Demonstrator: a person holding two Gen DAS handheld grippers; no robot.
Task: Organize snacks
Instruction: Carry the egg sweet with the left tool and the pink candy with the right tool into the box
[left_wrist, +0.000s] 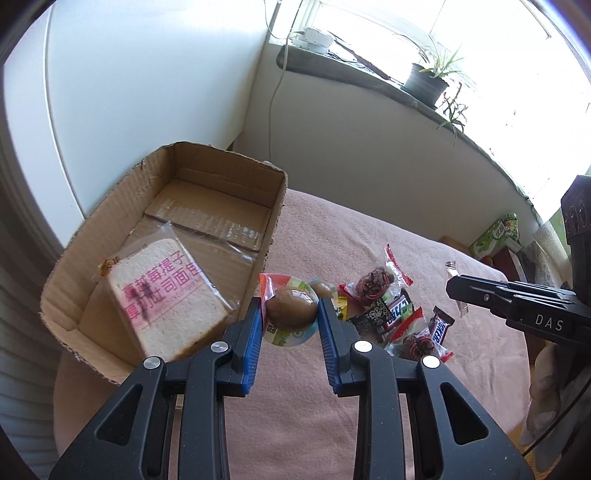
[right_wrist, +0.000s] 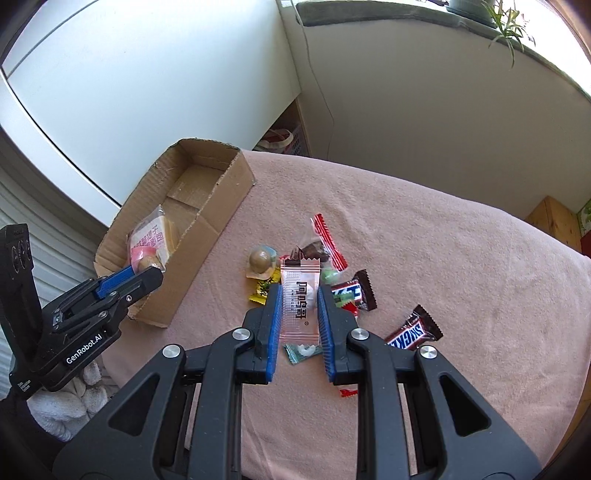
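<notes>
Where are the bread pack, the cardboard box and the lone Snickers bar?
bread pack (left_wrist: 166, 295), left wrist view, printed face of the slice.
cardboard box (left_wrist: 275, 206), left wrist view, right-hand wall.
Snickers bar (right_wrist: 413, 328), right wrist view, middle of the wrapper.

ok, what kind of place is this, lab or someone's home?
Most likely a home room. A potted green plant sits on a sunlit stone windowsill, and a pink fleece blanket covers the surface holding the open cardboard box and snacks.

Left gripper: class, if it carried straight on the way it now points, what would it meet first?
Probably the snack pile on the pink cloth, just right of the cardboard box. The left gripper is shut on a packaged egg, so that packet would land first. Depth is uncertain.
</notes>
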